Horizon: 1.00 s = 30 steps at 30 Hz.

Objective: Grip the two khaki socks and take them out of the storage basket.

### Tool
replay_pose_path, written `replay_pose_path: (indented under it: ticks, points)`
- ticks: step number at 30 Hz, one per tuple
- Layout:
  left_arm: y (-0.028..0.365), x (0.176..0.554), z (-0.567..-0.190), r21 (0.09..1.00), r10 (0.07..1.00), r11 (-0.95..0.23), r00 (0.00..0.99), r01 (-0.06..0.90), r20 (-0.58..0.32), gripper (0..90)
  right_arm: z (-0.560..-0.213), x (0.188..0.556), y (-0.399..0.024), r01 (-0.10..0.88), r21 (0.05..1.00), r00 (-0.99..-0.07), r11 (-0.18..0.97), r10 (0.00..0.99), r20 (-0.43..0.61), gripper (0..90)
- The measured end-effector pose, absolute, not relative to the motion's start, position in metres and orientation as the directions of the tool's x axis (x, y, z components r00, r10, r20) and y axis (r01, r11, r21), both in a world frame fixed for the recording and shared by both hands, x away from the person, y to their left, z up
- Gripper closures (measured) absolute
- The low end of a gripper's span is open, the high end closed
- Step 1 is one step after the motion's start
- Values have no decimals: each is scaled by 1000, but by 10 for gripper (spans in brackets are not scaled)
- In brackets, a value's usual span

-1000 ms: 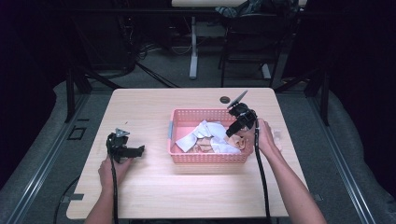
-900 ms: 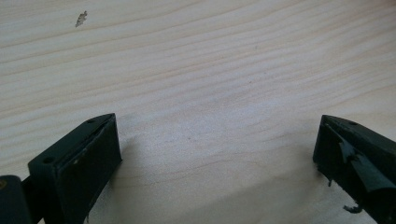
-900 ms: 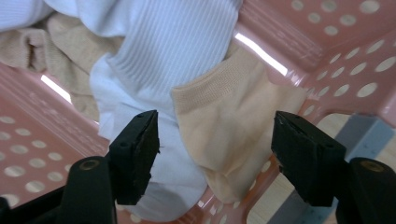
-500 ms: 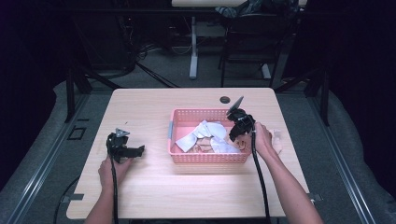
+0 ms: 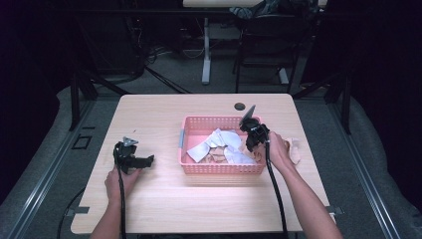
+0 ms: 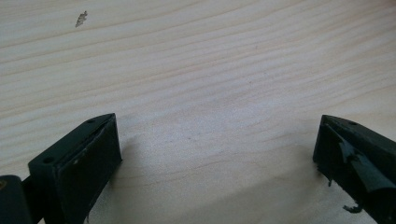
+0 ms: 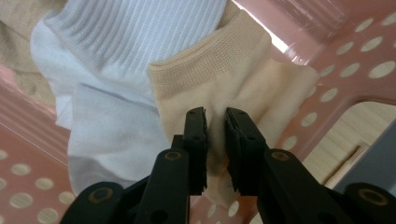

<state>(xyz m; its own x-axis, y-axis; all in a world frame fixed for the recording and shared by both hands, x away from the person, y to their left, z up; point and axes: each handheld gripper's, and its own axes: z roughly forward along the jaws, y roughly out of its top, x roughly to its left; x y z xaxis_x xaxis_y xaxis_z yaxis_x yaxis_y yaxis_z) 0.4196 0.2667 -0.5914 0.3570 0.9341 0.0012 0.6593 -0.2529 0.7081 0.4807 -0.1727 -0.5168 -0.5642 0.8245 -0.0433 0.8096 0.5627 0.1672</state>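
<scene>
A pink perforated basket (image 5: 221, 168) stands on the wooden table, holding white and beige socks. My right gripper (image 5: 248, 143) reaches into its right end. In the right gripper view the jaws (image 7: 215, 114) are pinched together on a fold of a beige sock (image 7: 243, 79), which lies against the basket wall beside a white ribbed sock (image 7: 126, 42). My left gripper (image 5: 146, 160) rests low on the table left of the basket. Its jaws (image 6: 217, 127) stand wide open over bare wood, with nothing between them.
Another beige sock (image 5: 294, 149) lies on the table just right of the basket, beside the right hand. A dark round cable hole (image 5: 240, 106) sits behind the basket. Bare tabletop (image 5: 149, 119) stretches to the left and front.
My right gripper has dipped a little down and left into the basket's right end, onto the beige sock. The left gripper has not moved.
</scene>
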Motion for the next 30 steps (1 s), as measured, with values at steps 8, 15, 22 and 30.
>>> replay_pose_path:
  ticks: [8, 15, 22, 30]
  points:
    - [267, 420, -591, 708, 934, -255, 358, 659, 3, 4, -509, 478, -175, 805, 218, -563, 552, 826, -12, 860]
    - [267, 420, -591, 708, 934, -255, 358, 659, 3, 4, -490, 476, -182, 791, 280, -573, 543, 819, 33, 863]
    - [267, 420, -591, 708, 934, -255, 358, 659, 3, 4, -471, 475, -184, 780, 333, -574, 529, 817, 47, 865]
    - [267, 420, -591, 708, 934, -253, 357, 659, 1, 4, -449, 473, -185, 761, 364, -589, 536, 807, 43, 866]
